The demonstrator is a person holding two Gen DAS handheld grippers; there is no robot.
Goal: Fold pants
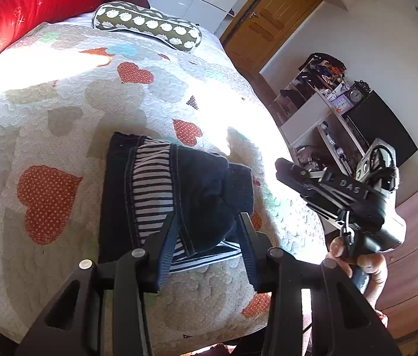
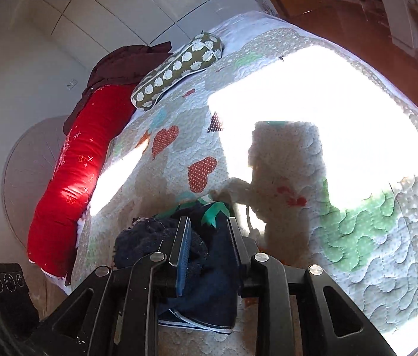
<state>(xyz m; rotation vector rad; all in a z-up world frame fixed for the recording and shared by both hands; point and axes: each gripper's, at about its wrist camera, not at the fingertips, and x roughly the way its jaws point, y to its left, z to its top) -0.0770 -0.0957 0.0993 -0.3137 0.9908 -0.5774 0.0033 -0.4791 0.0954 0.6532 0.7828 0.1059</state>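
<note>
Left wrist view gives us the pants (image 1: 176,195), folded into a dark bundle with striped lining showing, lying on the heart-patterned quilt (image 1: 60,112). Our left gripper (image 1: 209,222) stands spread, the bundle's near edge between its fingers, pads apparently not pressing. Only this view shows the right gripper (image 1: 286,166) from outside, held in a hand (image 1: 357,264). Right wrist view puts its jaws apart over dark cloth; we cannot tell whether they touch it.
</note>
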